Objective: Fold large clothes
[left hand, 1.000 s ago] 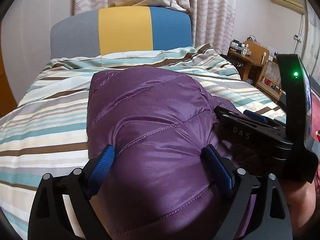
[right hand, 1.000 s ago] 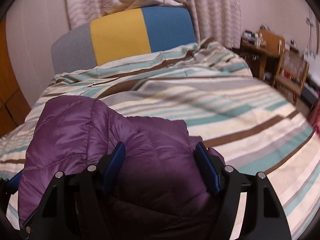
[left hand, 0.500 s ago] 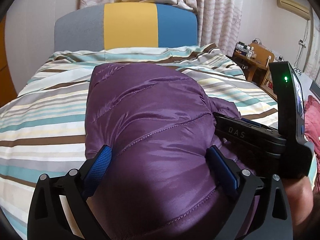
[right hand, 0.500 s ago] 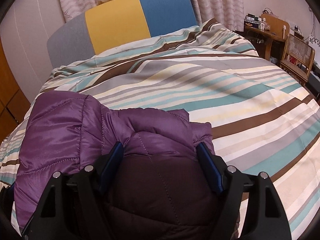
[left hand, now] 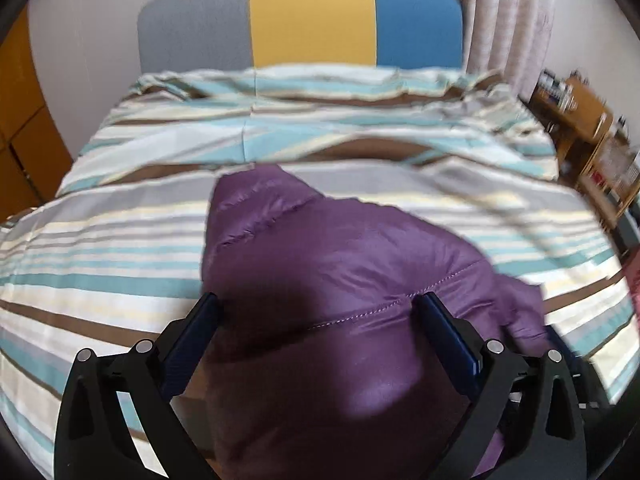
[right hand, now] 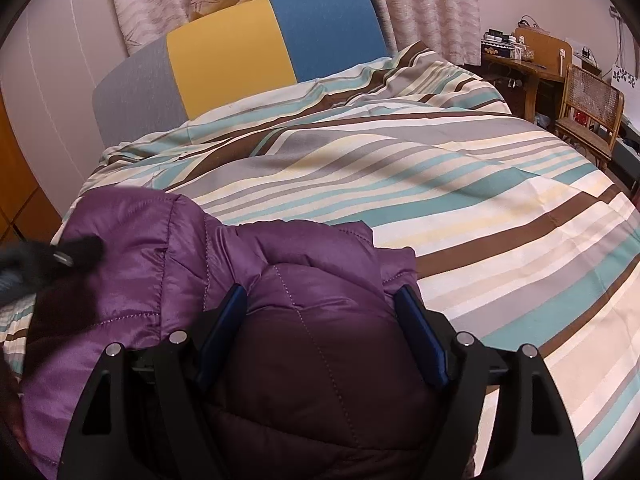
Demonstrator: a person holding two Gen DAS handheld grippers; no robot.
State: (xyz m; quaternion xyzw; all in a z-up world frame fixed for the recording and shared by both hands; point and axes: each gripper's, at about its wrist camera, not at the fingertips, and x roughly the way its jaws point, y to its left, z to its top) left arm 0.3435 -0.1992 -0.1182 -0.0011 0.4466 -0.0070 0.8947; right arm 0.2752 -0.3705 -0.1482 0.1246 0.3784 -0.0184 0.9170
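Purple quilted puffer jacket (left hand: 360, 280), shiny and bunched into a thick bundle, lies on the striped bedspread (right hand: 460, 200) at the near end, far from the grey, yellow and blue headboard (left hand: 312, 20). We see its long axis run from our grippers toward that headboard, with a folded corner pointing that way in the left wrist view.

Our left gripper (left hand: 316, 316) has its blue-padded fingers spread wide; its jaws are opening, the jacket bulging between them, and the pads look clear of the fabric. Our right gripper (right hand: 320, 308) straddles a darker quilted fold of the jacket (right hand: 320, 360); its jaws are also easing apart, and we cannot tell whether the pads touch it.

Right of the jacket stand a wooden desk (right hand: 516, 64) and a cane-backed chair (right hand: 592, 108). Patterned curtains (right hand: 424, 0) hang behind the headboard.
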